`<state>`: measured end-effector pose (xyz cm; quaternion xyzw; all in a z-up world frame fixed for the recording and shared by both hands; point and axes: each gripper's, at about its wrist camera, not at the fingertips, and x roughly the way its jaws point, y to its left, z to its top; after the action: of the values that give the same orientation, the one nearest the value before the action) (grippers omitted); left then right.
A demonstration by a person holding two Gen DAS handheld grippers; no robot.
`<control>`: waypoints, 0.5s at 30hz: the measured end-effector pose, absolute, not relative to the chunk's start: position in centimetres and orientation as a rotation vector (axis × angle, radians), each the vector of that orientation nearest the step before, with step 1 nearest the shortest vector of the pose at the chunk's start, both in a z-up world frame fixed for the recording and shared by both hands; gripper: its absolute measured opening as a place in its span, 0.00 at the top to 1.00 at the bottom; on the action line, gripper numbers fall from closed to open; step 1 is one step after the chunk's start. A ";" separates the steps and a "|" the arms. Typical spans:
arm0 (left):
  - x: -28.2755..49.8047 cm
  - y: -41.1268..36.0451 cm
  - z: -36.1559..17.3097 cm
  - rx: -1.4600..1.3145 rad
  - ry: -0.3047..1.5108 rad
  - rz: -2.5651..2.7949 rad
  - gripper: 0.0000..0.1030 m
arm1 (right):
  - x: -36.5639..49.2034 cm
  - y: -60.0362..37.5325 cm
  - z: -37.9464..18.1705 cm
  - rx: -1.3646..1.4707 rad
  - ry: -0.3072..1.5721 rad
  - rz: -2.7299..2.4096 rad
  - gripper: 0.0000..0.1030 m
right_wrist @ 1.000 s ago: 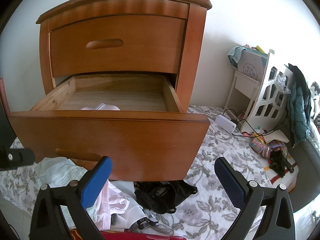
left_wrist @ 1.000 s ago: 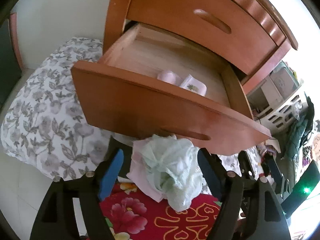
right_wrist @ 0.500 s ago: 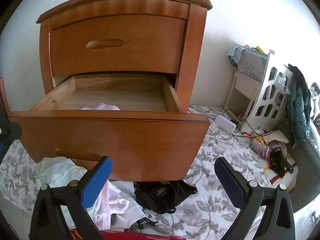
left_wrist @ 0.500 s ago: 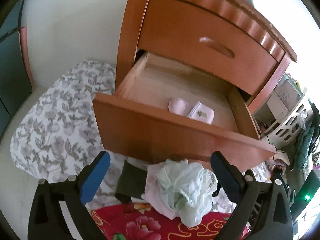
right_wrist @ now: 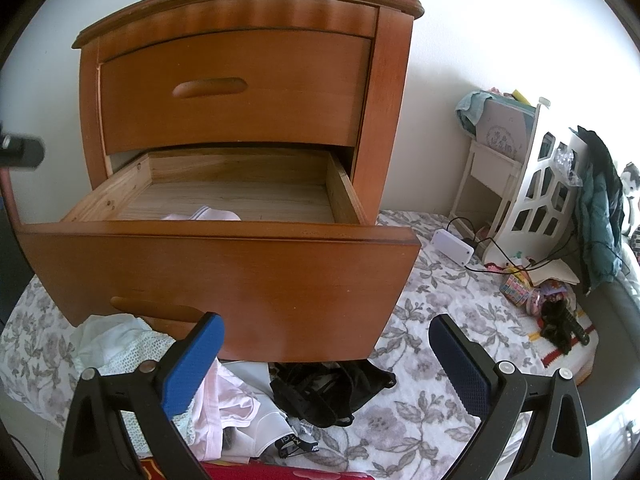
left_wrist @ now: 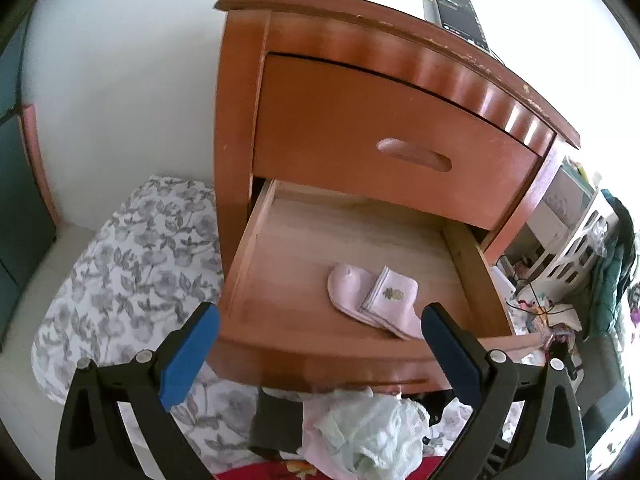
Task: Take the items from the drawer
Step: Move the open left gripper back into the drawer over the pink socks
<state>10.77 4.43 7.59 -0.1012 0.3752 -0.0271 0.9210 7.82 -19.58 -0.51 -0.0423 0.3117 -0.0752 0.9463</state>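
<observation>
The reddish-brown wooden nightstand (left_wrist: 384, 128) stands against a white wall, its lower drawer (left_wrist: 348, 280) pulled out over a grey-flowered white sheet (left_wrist: 132, 264). To the left of the nightstand the sheet runs bare to a dark teal door edge. Inside the drawer, toward its front right, lies a folded pair of pale pink socks (left_wrist: 376, 300) with a small pineapple print. The left gripper (left_wrist: 320, 352) hangs above the drawer's front edge, its blue-padded jaws having just been opening; they now stand wide with nothing between them. Under the drawer front sits a heap of clothes: a crumpled mint-green garment (left_wrist: 368, 436), a pale pink garment (right_wrist: 224, 408) and a black strappy garment (right_wrist: 328, 392). The right gripper (right_wrist: 326, 360) is low before the drawer front, its jaws wide apart and empty. On the nightstand's top leans a dark phone (left_wrist: 460, 12). To the right of the nightstand are a white power adapter (right_wrist: 454, 246) with black cables, a white openwork rack (right_wrist: 536, 196) and a hanging teal jacket (right_wrist: 600, 216).
</observation>
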 end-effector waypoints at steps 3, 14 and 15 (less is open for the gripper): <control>12.6 4.3 8.3 -0.194 0.807 -0.088 0.02 | 7.8 -19.5 -0.5 -0.090 0.636 -0.153 0.00; 19.7 2.2 8.9 -0.092 0.972 -0.089 0.02 | 8.1 -19.7 -0.8 -0.081 0.656 -0.136 0.00; 20.3 1.9 8.6 -0.074 0.988 -0.081 0.02 | 8.1 -19.7 -0.8 -0.080 0.658 -0.135 0.00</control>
<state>20.35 1.95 8.61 -0.0353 0.4740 -0.0390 0.8789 8.08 -19.66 -0.84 -0.0394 0.3226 -0.0663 0.9434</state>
